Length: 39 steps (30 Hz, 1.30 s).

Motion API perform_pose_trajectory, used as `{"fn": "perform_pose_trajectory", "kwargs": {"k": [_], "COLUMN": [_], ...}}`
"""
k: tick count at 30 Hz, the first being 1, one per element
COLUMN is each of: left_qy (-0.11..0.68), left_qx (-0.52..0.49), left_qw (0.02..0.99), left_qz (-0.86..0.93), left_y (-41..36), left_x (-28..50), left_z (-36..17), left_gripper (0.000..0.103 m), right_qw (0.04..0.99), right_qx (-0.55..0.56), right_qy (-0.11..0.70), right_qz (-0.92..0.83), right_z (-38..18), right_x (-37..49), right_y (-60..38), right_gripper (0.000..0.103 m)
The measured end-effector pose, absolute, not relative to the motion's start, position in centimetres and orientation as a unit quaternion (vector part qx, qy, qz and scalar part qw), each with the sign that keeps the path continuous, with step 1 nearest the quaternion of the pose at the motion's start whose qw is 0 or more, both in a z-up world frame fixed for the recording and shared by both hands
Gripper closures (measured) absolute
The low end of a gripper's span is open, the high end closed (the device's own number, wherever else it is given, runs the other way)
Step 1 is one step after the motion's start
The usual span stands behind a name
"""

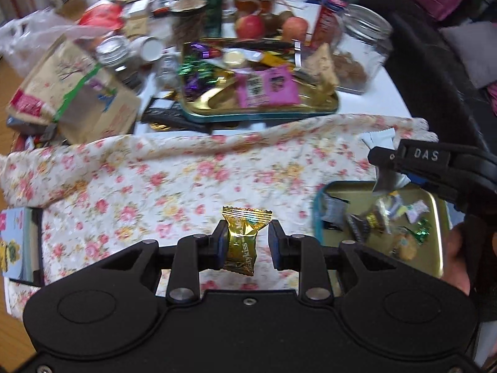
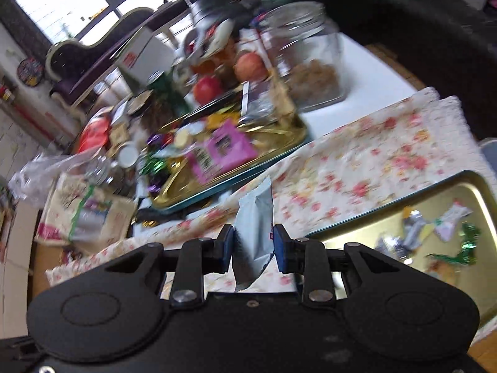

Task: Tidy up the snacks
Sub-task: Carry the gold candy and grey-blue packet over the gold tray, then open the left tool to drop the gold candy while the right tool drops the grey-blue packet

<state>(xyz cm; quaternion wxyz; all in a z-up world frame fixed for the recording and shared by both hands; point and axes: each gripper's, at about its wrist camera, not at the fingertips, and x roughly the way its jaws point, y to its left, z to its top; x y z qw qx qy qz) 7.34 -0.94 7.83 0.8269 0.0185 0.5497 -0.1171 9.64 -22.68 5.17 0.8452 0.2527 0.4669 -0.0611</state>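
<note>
A gold candy (image 1: 241,242) is pinched by the left gripper (image 1: 245,244), a grey wrapper (image 2: 254,233) by the right gripper (image 2: 254,248); both are probably best dropped low over the gold tin (image 1: 435,258).

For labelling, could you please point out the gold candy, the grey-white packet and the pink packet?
gold candy (image 1: 242,242), left wrist view, wrapper's middle.
grey-white packet (image 2: 254,233), right wrist view, its face.
pink packet (image 1: 265,85), left wrist view, its centre.

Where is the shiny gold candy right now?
The shiny gold-wrapped candy sits low in the middle of the left wrist view, pinched between the left gripper's fingers above the flowery tablecloth, left of the near gold tin tray.
</note>
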Motion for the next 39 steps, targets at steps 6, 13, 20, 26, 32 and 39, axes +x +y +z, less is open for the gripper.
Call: {"fn": "perform_pose_trajectory", "kwargs": {"k": [6,13,20,26,32,39], "left_qy": [0.555,0.587,0.587,0.575,0.578,0.576], "left_qx": [0.046,0.054,0.073,0.078,0.054,0.052], "left_qw": [0.817,0.788,0.778,0.777,0.77,0.773], "left_qz": [-0.151,-0.178,-0.212,-0.244,-0.264,-0.263], "left_y": [-5.8,-9.4,-12.9,-15.3,-16.5,-16.9], "left_x": [6.8,6.4,5.2,4.3,4.4,4.3], "left_z": [7.3,5.3,4.2,3.7,3.4,3.6], "left_gripper": [0.068,0.068,0.067,0.066,0.062,0.05], "right_qw": [0.841,0.834,0.829,0.824,0.824,0.817], "right_qx": [0.251,0.263,0.259,0.259,0.252,0.255], "right_qy": [0.465,0.463,0.47,0.476,0.479,0.487], "right_qz": [-0.113,-0.142,-0.157,-0.164,-0.17,-0.174], "right_z": [5.0,4.5,4.0,3.5,3.3,2.8], "right_x": [8.0,6.0,3.8,2.3,1.1,0.7], "right_y": [-27.7,-32.4,-35.4,-37.3,-38.6,-39.3], "right_gripper": [0.074,0.074,0.074,0.074,0.074,0.073]}}
